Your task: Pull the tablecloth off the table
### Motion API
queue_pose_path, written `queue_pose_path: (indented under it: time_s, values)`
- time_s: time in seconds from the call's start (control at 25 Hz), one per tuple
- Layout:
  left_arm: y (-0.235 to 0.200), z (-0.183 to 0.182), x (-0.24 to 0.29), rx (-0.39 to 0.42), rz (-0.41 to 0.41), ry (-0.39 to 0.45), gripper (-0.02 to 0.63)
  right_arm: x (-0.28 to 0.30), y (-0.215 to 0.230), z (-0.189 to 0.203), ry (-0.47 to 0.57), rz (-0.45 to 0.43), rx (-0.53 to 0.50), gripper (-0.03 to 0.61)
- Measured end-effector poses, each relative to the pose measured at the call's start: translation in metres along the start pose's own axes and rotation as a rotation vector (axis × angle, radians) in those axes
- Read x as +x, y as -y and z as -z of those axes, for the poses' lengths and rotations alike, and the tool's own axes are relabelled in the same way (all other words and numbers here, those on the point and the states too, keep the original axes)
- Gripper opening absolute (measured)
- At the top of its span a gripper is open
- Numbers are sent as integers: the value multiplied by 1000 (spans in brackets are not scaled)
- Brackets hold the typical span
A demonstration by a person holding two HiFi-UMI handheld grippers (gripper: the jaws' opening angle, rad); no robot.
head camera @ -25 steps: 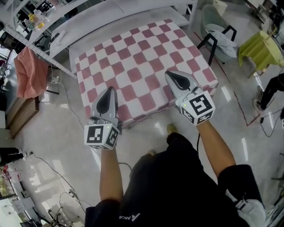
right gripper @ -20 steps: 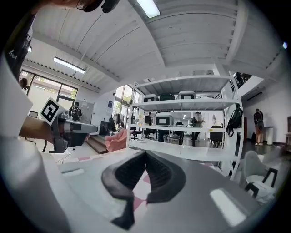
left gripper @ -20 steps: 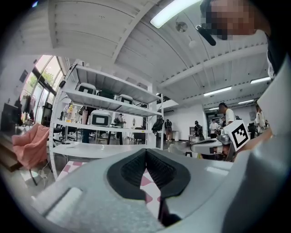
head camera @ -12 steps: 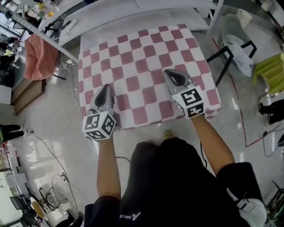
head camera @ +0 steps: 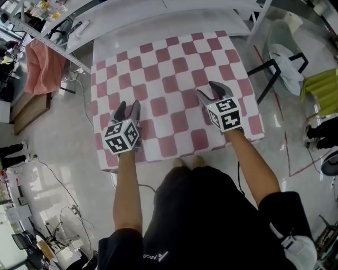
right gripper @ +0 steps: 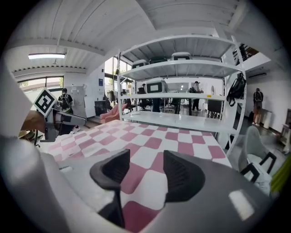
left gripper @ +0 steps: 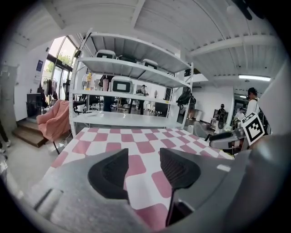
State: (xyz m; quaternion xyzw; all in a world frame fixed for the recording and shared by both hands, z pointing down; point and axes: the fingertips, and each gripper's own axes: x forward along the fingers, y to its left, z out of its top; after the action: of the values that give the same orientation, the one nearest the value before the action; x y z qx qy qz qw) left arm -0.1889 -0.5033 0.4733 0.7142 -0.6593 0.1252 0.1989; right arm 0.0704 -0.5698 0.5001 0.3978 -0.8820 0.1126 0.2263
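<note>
A pink-and-white checked tablecloth [head camera: 169, 84] lies flat over the table, and its near edge hangs down in front of the person's body. My left gripper [head camera: 128, 109] hovers over the cloth's near left part. Its jaws are opening and nothing is between them; in the left gripper view only the checked tablecloth [left gripper: 136, 148] shows beyond the left gripper [left gripper: 143, 168]. My right gripper [head camera: 213, 92] hovers over the near right part. Its jaws are opening too, with nothing between them. In the right gripper view the right gripper [right gripper: 145, 168] looks across the tablecloth [right gripper: 150, 141].
White shelving [head camera: 158, 13] stands just behind the table. A pink cloth [head camera: 45, 60] hangs on a rack at the left. A black chair [head camera: 277, 58] and a yellow-green object [head camera: 322, 84] stand at the right. Cables [head camera: 63, 179] lie on the floor at the left. People stand in the background.
Both grippers' jaws were shut and now stand apart. Both grippers have moved from the cloth's near edge to over the cloth.
</note>
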Motion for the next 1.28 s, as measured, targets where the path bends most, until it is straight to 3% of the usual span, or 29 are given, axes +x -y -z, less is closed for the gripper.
queue_pose_path:
  time_s: [0.36, 0.64, 0.92, 1.04, 1.28]
  values:
    - [-40, 48, 56, 12, -57, -257, 255, 62, 30, 37, -217, 44, 42, 301]
    - [-64, 83, 77, -9, -94, -416, 278, 82, 55, 64, -342, 103, 87, 308]
    - [-68, 102, 85, -16, -82, -488, 279, 87, 54, 77, -387, 106, 114, 310]
    - [-66, 102, 86, 4, -79, -487, 268, 90, 48, 76, -373, 95, 92, 260]
    - [-54, 95, 92, 84, -35, -485, 167, 96, 33, 72, -374, 68, 41, 113]
